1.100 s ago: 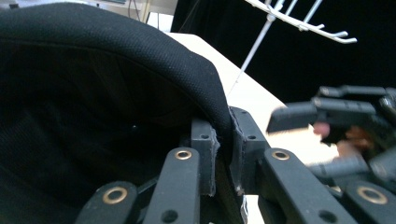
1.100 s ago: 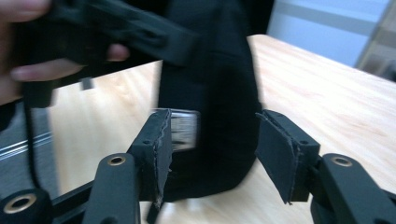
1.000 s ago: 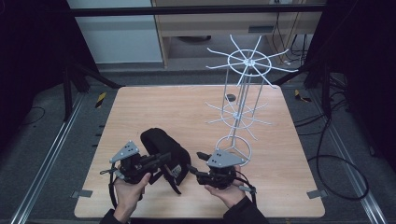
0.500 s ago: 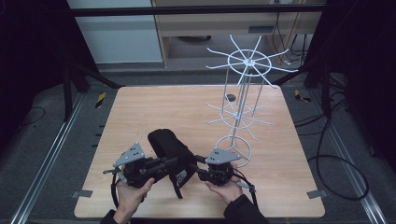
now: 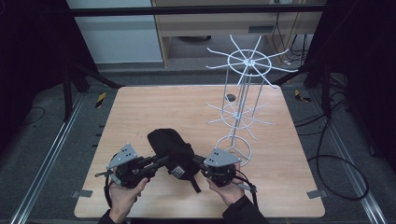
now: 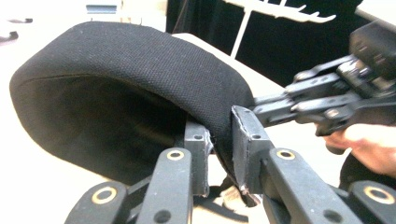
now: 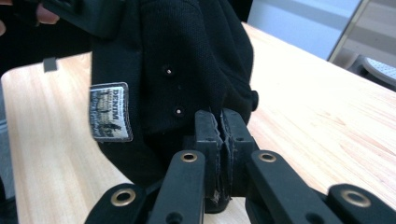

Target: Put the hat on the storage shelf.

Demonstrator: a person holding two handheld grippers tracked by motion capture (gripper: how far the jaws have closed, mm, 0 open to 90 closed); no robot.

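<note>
Near the front edge of the light wooden table (image 5: 140, 112), we hold a black fabric cap (image 5: 172, 150) between us. Our left gripper (image 6: 219, 135) has its jaws pinched on the cap's curved brim, and our right gripper (image 7: 221, 133) has its jaws pressed together on the cap's black cloth beside a small grey label (image 7: 109, 112). Just right of the cap stands a white wire rack (image 5: 243, 88).

Cap (image 5: 172, 149) lies on table (image 5: 140, 116), left of rack (image 5: 240, 107).
</note>
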